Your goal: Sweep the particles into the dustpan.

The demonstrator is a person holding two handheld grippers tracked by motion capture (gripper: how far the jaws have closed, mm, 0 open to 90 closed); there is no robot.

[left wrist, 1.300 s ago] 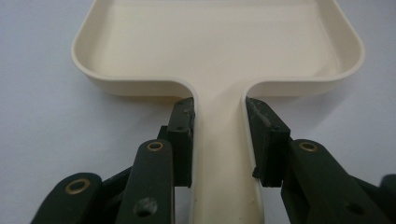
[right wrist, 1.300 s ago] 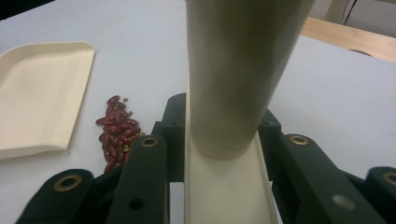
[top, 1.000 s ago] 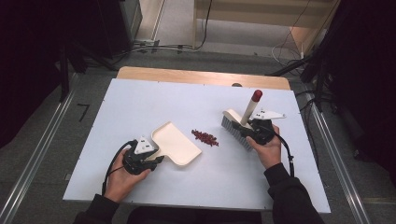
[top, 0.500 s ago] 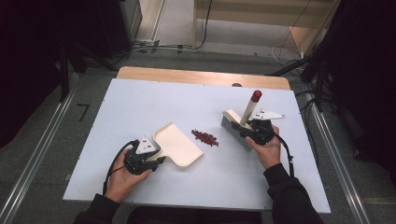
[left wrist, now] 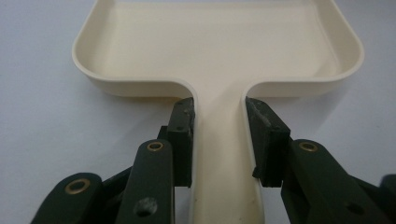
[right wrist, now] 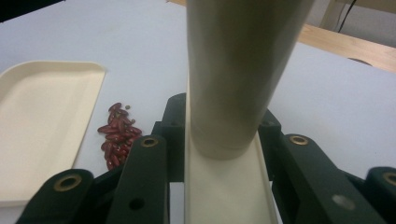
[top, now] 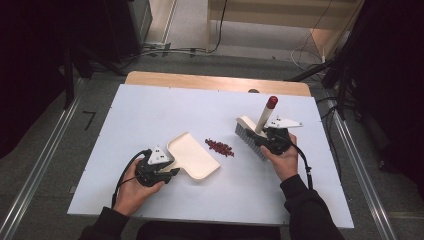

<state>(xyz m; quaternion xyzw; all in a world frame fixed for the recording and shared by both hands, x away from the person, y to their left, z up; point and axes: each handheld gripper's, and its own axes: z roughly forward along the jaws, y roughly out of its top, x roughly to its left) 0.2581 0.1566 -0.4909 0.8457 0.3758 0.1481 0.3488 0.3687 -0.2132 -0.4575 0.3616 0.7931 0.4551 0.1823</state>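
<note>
A cream dustpan [top: 196,158] lies on the white table [top: 165,110], its mouth facing a small pile of red beans [top: 220,147]. My left gripper [top: 171,171] is shut on the dustpan's flat handle; in the left gripper view the pads [left wrist: 183,133] press both sides of the dustpan [left wrist: 219,51] handle. My right gripper [top: 266,141] is shut on a cream brush [top: 248,134], which stands right of the beans with bristles down and its red-tipped round handle rising. The right gripper view shows the brush handle [right wrist: 238,70], the beans [right wrist: 116,135] and the dustpan [right wrist: 42,116] at left.
A wooden strip [top: 215,82] runs along the table's far edge. Metal rails [top: 45,155] flank the table on both sides. Open table surface lies behind the beans and toward the far left.
</note>
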